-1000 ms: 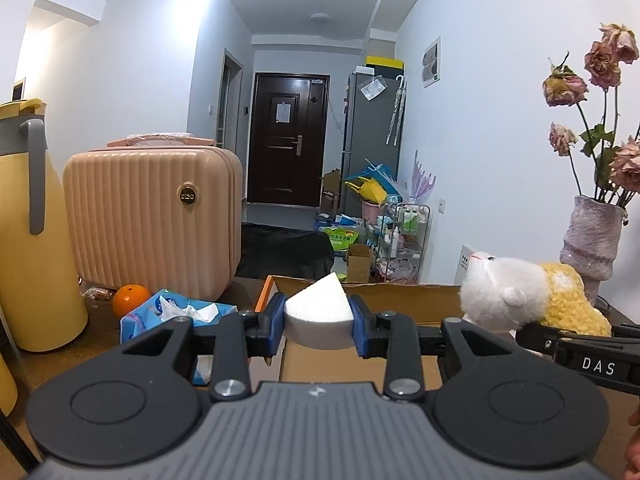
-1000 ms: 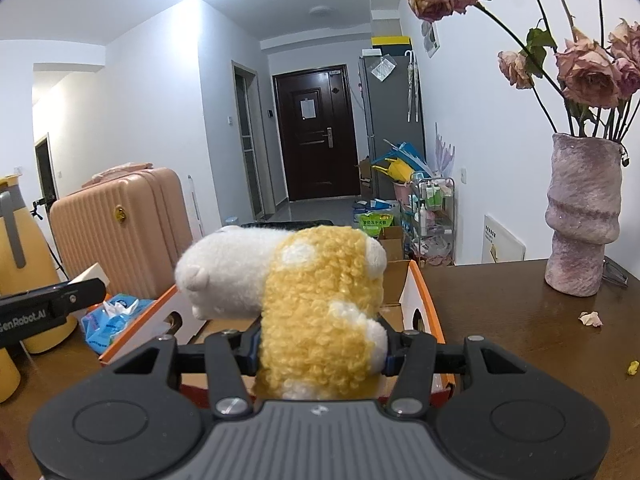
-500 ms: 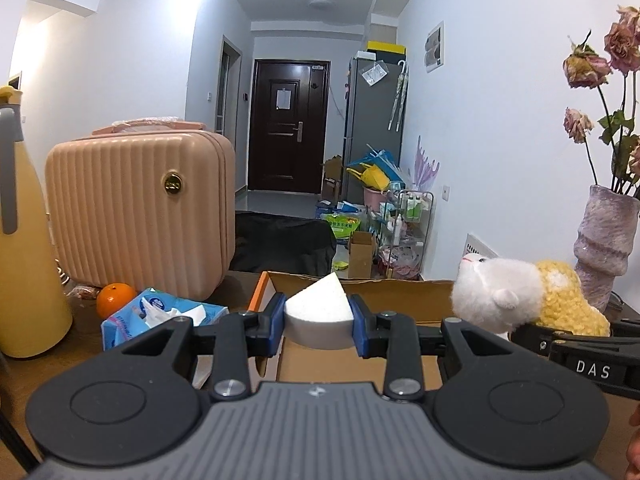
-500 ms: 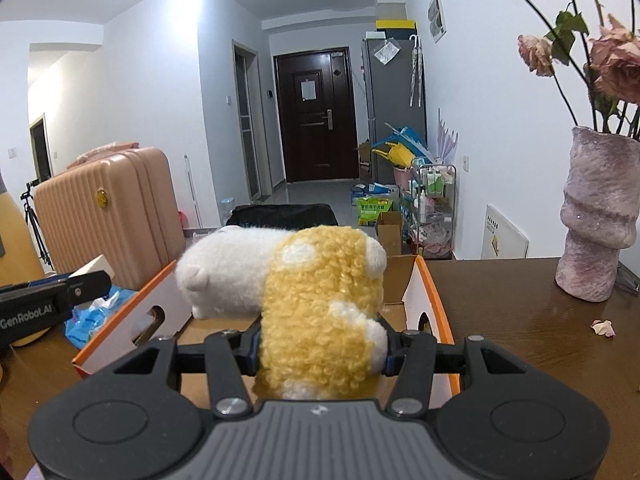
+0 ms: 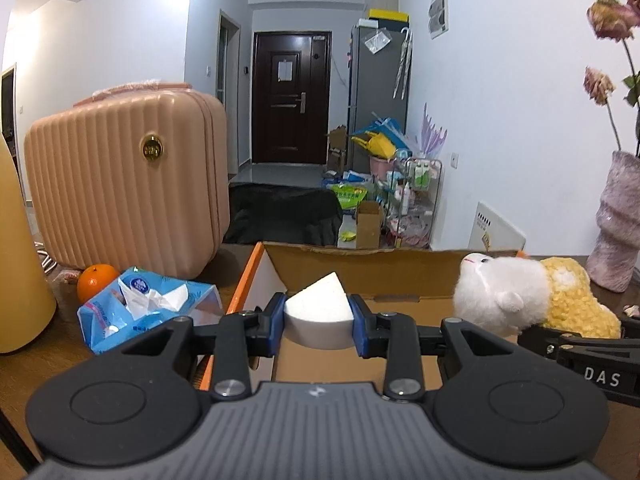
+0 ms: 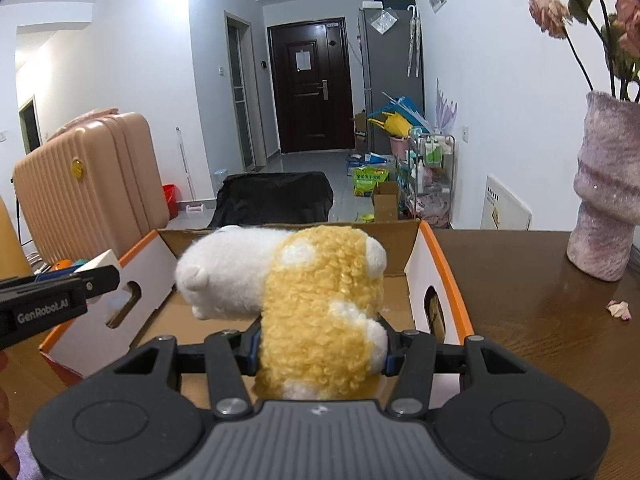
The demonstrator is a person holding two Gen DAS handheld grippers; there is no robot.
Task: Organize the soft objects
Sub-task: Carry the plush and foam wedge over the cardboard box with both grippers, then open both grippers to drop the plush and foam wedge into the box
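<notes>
Both grippers have come forward and slightly down over the open cardboard box (image 6: 440, 264), which now fills more of each view than a second ago. Its orange-edged walls stand on a dark wooden table (image 6: 520, 320), toward the far edge.

Clamped between the blue pads of the left gripper (image 5: 319, 322) is a white foam wedge (image 5: 319, 308), held above the box's near left corner. Over the box's middle, the right gripper (image 6: 322, 354) is clenched on a plush sheep (image 6: 320, 300), yellow curly body between the pads, white head pointing left.

At the table's left edge stand a pink ribbed suitcase (image 5: 124, 188) and a yellow jug (image 5: 20, 264); an orange (image 5: 96, 276) and a blue tissue pack (image 5: 148, 304) lie just beside the box's left wall. A pinkish vase (image 6: 608, 188) with dried roses stands at the right edge, a fallen petal (image 6: 618, 309) near it.

Beyond the table a hallway runs to a dark door (image 5: 292, 98), with a grey cabinet (image 5: 378, 92) and floor clutter along the right wall.
</notes>
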